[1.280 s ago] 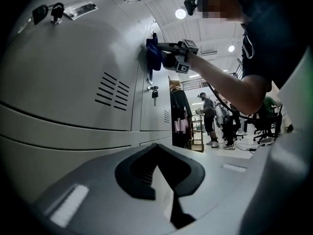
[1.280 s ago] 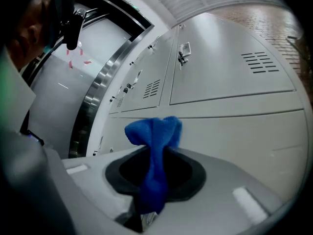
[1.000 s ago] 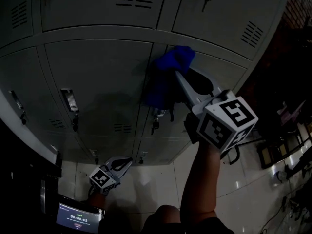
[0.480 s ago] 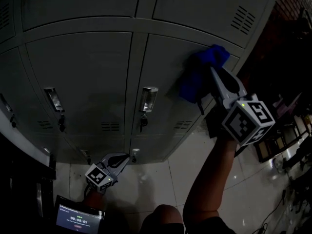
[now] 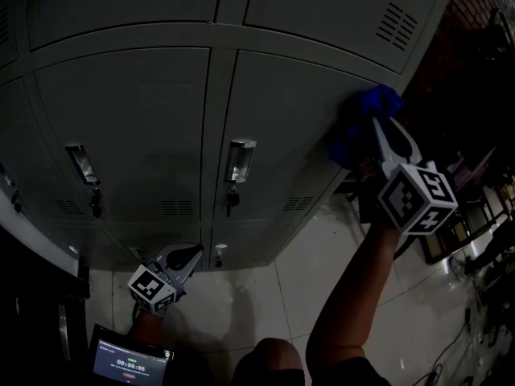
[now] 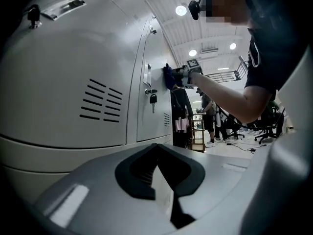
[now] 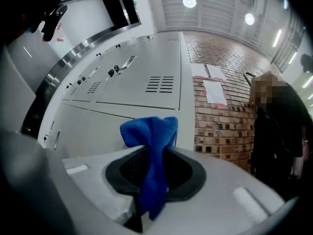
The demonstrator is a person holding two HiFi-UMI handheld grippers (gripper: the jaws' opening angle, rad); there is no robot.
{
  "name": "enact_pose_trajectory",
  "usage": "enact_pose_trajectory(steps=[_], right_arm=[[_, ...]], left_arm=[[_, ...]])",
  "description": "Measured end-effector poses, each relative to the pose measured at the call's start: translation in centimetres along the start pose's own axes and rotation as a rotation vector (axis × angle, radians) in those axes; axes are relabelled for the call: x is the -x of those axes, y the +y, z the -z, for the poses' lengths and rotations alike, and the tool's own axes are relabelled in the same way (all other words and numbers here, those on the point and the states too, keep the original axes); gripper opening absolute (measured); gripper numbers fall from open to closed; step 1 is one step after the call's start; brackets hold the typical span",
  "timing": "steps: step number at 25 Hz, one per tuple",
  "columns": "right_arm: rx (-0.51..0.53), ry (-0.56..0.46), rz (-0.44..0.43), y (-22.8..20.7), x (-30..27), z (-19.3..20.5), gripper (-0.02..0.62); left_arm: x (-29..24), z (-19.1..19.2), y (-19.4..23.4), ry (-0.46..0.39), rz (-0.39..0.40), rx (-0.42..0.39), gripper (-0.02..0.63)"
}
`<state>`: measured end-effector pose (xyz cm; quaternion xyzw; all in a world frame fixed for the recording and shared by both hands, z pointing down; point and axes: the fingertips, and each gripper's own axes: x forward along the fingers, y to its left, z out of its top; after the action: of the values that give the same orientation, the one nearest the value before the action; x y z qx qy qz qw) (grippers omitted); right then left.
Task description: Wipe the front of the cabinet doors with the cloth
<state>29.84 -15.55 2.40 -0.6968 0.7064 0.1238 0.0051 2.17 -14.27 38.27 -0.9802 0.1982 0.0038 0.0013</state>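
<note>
**1 blue cloth held at the cabinet's right edge**

My right gripper [image 5: 381,129] reaches up to the grey cabinet, its jaws closed on the blue cloth [image 5: 360,125]. In the right gripper view the cloth runs as a pinched strip between the dark pads and bunches out above the tips. From the head view, that bunch sits against the upper right corner of the right-hand door [image 5: 282,127], close to the outer edge of the cabinet; I cannot tell how firmly it presses. My forearm [image 5: 354,288] stretches up from the bottom of the frame to this gripper.

My left gripper [image 5: 188,257] hangs low, near the floor tiles [image 5: 265,296] and just in front of the bottom row of doors, well apart from the cloth. Its jaws are together with nothing between them, only a thin seam showing in the left gripper view.

2 doors fill the middle of the head view. The left-hand door [image 5: 121,127] and the right-hand door each carry a metal handle; the one on the right-hand door [image 5: 240,159] has a key [image 5: 232,199] hanging below it. Vent slots [image 5: 299,205] sit low on the right-hand door. A small lit screen [image 5: 129,364] shows at the lower left. Beyond the cabinet in the right gripper view stands a brick wall [image 7: 220,111].
</note>
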Motion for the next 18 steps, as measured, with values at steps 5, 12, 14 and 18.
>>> enact_pose_trajectory(steps=[5,12,14,18], right_arm=[[0.006,0.0,0.052,-0.6,0.6,0.5,0.075],[-0.075,-0.077,-0.136,8.4,2.9,-0.2,0.075],[-0.1,-0.081,-0.22,11.6,2.9,0.0,0.075],[-0.082,-0.058,-0.321,16.8,1.5,1.2,0.075]], left_arm=[[0.3,-0.8,1.0,-0.001,-0.031,0.02,0.006],[0.1,-3.6,0.9,-0.043,-0.031,0.002,0.005],[-0.3,-4.4,1.1,-0.053,-0.034,-0.012,0.005],[-0.8,-6.0,1.4,-0.067,-0.022,-0.009,0.005]])
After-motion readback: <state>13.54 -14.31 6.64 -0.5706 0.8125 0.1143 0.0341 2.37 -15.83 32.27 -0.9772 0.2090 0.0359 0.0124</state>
